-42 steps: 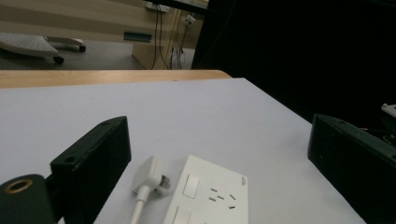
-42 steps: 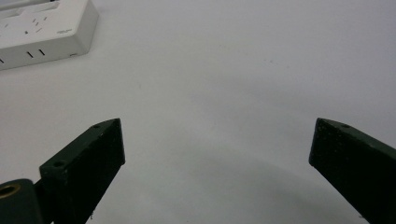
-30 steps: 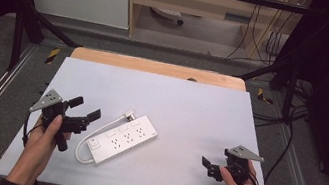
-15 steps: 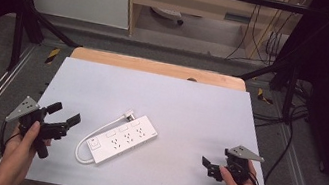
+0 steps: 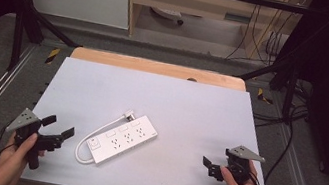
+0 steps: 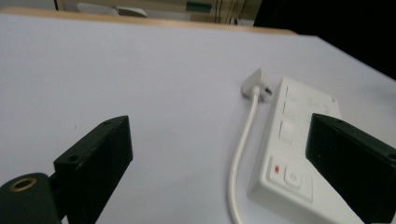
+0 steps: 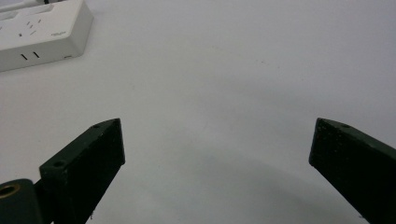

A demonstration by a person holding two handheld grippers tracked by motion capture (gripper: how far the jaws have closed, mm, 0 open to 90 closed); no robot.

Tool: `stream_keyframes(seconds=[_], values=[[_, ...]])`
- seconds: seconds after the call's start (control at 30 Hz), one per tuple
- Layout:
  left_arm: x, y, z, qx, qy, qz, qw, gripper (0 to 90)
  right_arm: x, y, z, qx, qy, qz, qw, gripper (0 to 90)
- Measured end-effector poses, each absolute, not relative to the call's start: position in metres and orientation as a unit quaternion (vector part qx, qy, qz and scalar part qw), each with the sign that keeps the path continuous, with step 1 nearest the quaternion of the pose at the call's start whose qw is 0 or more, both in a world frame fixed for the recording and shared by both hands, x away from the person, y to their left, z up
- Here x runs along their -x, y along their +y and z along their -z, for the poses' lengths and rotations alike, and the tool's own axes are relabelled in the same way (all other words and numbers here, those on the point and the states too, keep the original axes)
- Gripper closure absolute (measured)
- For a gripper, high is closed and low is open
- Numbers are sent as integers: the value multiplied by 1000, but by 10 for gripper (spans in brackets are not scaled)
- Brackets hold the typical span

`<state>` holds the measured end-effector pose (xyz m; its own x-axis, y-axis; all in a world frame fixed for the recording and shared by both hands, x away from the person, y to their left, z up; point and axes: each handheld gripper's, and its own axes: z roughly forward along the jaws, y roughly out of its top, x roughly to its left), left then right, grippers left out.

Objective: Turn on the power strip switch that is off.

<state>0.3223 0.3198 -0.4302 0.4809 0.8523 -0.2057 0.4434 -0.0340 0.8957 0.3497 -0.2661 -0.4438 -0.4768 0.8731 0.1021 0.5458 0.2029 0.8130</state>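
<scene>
High view: a white power strip (image 5: 121, 139) lies diagonally at lower centre of the grey table (image 5: 189, 112), its cord (image 5: 94, 137) looping at its left. The left gripper (image 5: 59, 128), lower left, and the right gripper (image 5: 208, 165), lower right, both hold their jaws spread, empty, apart from the strip.

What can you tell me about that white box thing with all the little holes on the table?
It is a white plastic power strip lying flat and slanted on the pale table. Its top has rows of socket holes, and one end has a round button beside a small red mark. A white cord runs along its side to a plug resting unplugged on the table. No gripper touches it.
</scene>
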Motion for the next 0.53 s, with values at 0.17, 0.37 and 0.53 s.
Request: stream_keyframes(seconds=[0.17,0.37,0.53], values=[[-316,319,439,-709,465,-192,495,73,-350,-267,445,-478,750,-413,197,37],[-319,319,442,-713,473,-199,478,73,-354,-267,450,-488,759,-381,200,36],[-321,318,443,-713,476,-200,474,73,-361,-270,456,-498,763,-359,202,35]])
